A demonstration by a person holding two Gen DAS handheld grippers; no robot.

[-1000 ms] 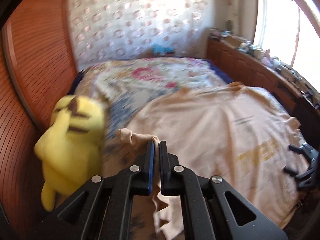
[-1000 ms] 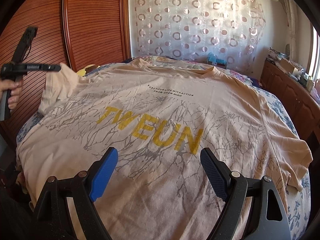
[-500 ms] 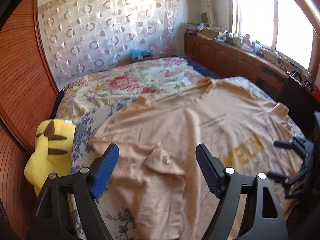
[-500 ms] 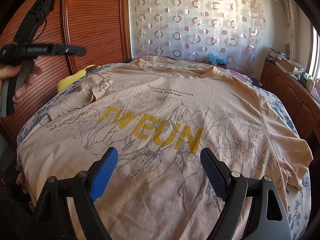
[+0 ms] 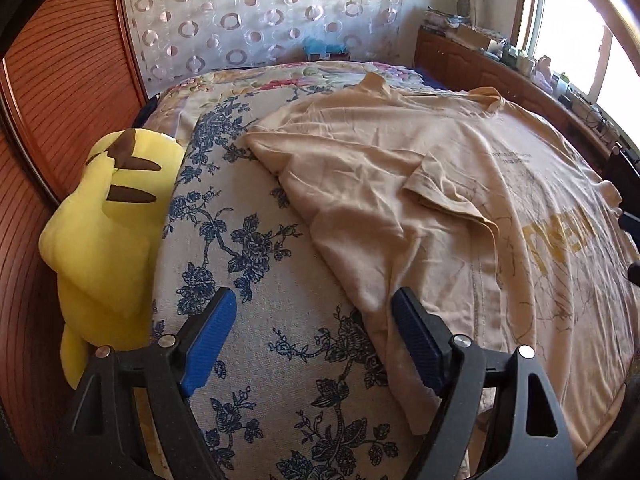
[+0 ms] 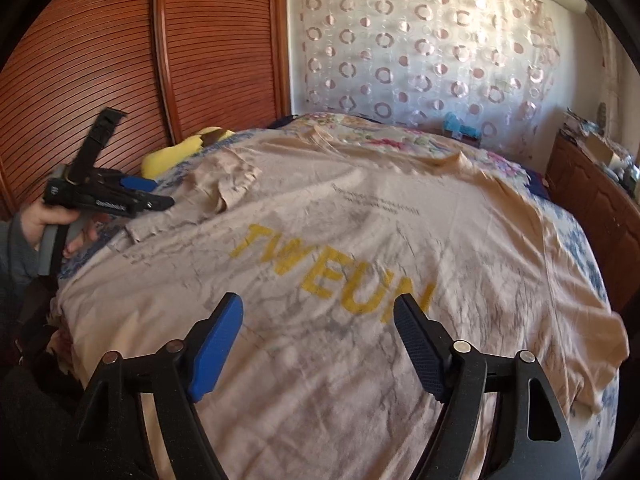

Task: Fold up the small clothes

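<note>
The left tongs (image 5: pixel 312 336), which pinched the sleeve (image 5: pixel 448 192) a second ago, now hang wide and empty over the bed (image 5: pixel 256 264), the sleeve lies folded onto the beige T-shirt (image 6: pixel 360 264), and the right tongs (image 6: pixel 318 340) are narrowing, nothing between them.

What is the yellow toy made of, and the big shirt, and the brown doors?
The yellow toy looks like soft plush: fuzzy, rounded, squashy. The shirt seems thin cotton knit, matte, wrinkling and lying limp, with printed yellow letters. The doors look like reddish wood with fine slats and a slight sheen, though it could be a veneer.
</note>
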